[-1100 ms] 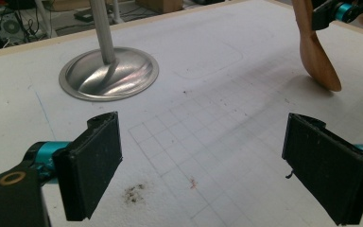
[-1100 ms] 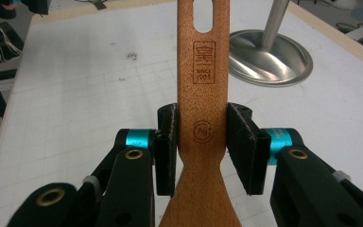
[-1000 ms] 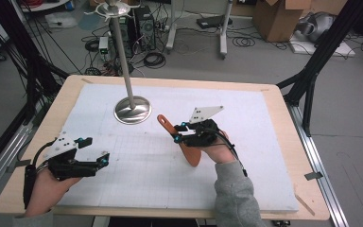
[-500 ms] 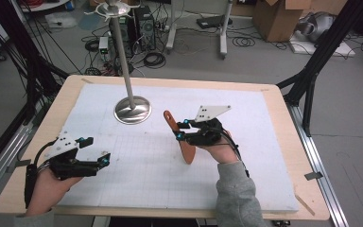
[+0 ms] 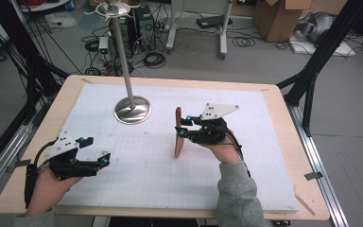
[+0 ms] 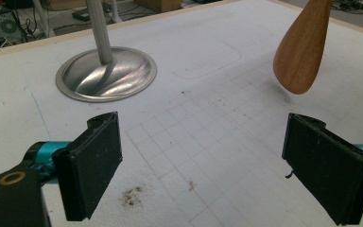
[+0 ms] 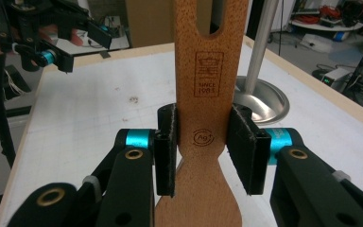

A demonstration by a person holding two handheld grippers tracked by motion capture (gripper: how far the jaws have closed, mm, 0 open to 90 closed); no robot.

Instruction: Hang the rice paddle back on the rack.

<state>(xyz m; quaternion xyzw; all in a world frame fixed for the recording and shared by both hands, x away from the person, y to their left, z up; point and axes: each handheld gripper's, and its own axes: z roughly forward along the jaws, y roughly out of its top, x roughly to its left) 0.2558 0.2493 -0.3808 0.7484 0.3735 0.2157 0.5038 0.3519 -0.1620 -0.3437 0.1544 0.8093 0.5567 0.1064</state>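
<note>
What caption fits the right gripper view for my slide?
Right gripper shut on the neck of a wooden spatula, metal stand base behind.

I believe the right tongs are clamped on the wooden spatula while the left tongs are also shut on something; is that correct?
Not quite. The right tongs are indeed clamped on the wooden spatula, but the left tongs stand open with nothing between them, just the white mat beyond, as the left gripper view shows.

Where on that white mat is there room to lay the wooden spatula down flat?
Bare mat lies between the left gripper and the wooden spatula, and right of the right gripper too. It is tighter near the metal stand.
</note>
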